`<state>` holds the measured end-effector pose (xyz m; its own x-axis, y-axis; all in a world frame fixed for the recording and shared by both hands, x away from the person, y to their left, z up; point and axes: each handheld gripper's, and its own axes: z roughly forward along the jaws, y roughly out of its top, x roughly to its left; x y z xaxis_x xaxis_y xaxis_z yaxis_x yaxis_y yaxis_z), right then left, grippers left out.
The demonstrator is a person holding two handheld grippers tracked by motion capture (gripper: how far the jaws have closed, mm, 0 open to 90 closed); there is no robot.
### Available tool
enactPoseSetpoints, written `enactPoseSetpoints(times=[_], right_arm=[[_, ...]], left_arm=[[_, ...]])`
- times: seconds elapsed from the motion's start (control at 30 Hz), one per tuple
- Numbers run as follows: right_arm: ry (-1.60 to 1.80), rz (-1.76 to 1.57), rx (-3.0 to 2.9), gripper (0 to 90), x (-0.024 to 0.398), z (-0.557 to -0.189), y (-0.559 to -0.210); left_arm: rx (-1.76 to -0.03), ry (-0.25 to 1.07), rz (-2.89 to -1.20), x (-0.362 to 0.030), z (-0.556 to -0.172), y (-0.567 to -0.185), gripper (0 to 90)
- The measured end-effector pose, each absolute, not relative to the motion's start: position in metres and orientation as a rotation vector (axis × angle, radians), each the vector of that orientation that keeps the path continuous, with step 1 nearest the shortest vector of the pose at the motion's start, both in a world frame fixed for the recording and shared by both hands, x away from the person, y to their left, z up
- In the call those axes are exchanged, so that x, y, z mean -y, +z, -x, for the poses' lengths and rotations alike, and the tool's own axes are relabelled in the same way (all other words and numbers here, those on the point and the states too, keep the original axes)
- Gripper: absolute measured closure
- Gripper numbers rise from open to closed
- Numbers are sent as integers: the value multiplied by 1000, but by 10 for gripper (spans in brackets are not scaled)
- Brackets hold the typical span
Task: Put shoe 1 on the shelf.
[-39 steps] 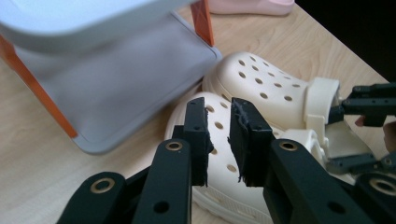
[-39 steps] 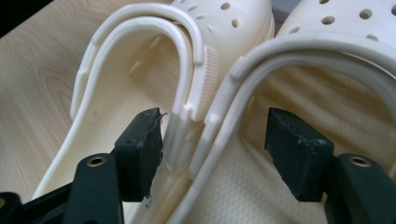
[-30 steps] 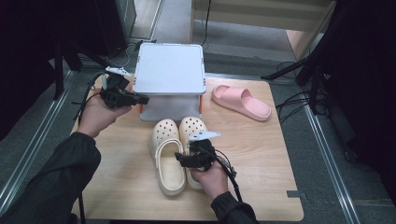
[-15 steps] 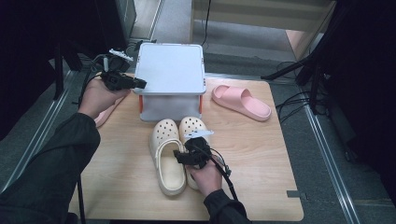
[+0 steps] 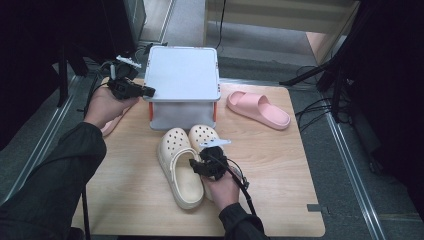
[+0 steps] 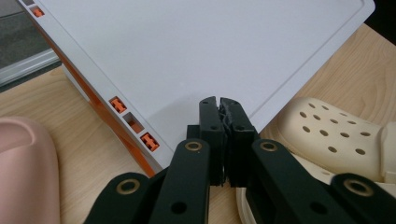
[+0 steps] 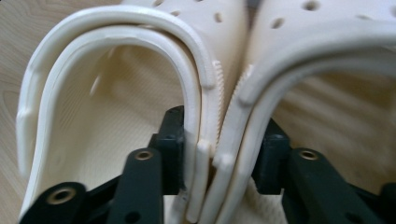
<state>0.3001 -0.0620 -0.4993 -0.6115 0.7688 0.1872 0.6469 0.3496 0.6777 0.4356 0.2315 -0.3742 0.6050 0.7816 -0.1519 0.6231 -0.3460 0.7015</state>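
Note:
Two cream clogs (image 5: 181, 167) lie side by side on the wooden table (image 5: 270, 170), toes toward a white lidded box (image 5: 182, 75). My right gripper (image 5: 199, 167) reaches down between them. In the right gripper view one jaw sits inside the left clog (image 7: 107, 116) and the other inside the right clog (image 7: 327, 93). This gripper (image 7: 219, 140) has just been closing and pinches their inner walls together. My left gripper (image 5: 146, 91) hovers at the box's left edge, its jaws shut on nothing (image 6: 219, 105) over the lid (image 6: 187, 51).
A pink slide (image 5: 257, 109) lies at the back right of the table. A second pink slide (image 5: 111, 124) lies partly under my left hand, seen also as the pink slide (image 6: 23, 163) beside the box's orange latches (image 6: 119, 105). Dark stands and cables surround the table.
My left hand has moved toward the back of the table along the box's left side. The right gripper has stayed put between the clogs, its jaws drawing in on their walls.

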Motion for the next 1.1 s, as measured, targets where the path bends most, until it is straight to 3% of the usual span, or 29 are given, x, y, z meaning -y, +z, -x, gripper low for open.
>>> enactPoseSetpoints(times=[0.37,0.77,1.1], right_arm=[[1173,-1242,-2417,665,59,-310,-478],[1138,-1281,-2326,663,28,-378,-464],[1125,-1333,-2266,662,14,-404,-476]], left_arm=[[-1131,288,-2089,-228,-434,-373,894],[-1139,275,-2076,-230,-435,-374,895],[-1136,271,-2078,-231,-433,-374,895]])
